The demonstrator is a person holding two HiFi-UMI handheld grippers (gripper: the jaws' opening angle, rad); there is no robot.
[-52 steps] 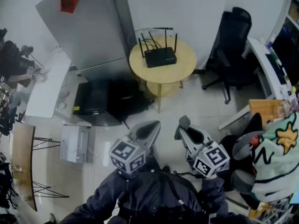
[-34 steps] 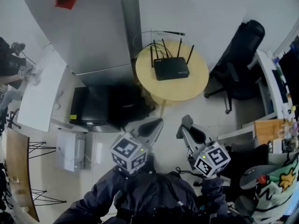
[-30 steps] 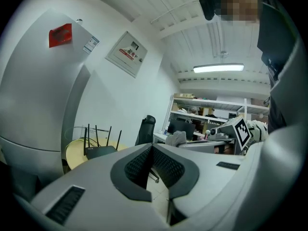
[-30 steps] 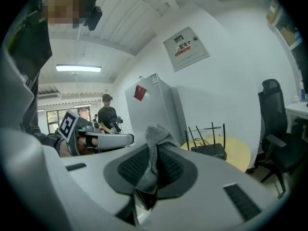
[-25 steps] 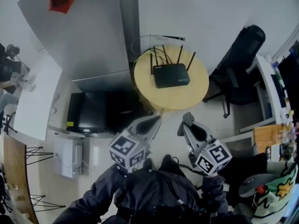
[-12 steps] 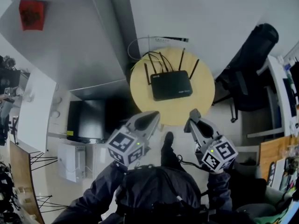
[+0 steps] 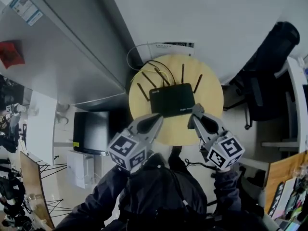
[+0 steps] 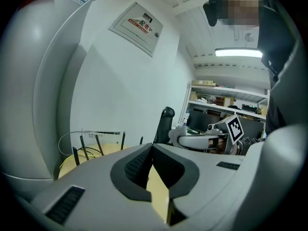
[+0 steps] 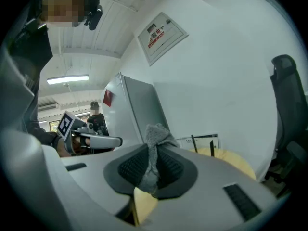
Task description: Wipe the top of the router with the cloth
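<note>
Now we are holding both grippers over the near edge of the round yellow counter (image 7: pixel 212 96). The black router (image 7: pixel 172 99) is lying flat in the middle of it. The left gripper (image 7: pixel 155 121) is pointing at the router's near left corner with its jaws pressed together and nothing between them. Only the counter's yellow top is showing beneath. The right gripper (image 7: pixel 197 111) is reaching the router's near right corner in the head view, and its jaws are clamping a grey cloth (image 9: pixel 155 146), which is sticking up in a bunch above the pads. We cannot tell whether the cloth is touching the router.

The router's antennas (image 7: pixel 182 74) are standing up along its far edge, and dark cables (image 7: pixel 160 67) are looping behind them toward a white power strip (image 7: pixel 167 45) on the wall. A black office chair (image 7: pixel 270 57) is standing to the right of the counter, a tall grey cabinet (image 7: pixel 57 66) to the left, and a black box (image 7: pixel 90 131) is sitting on the floor beside it. In the right gripper view a person (image 9: pixel 95 113) is standing far behind the left gripper.
</note>
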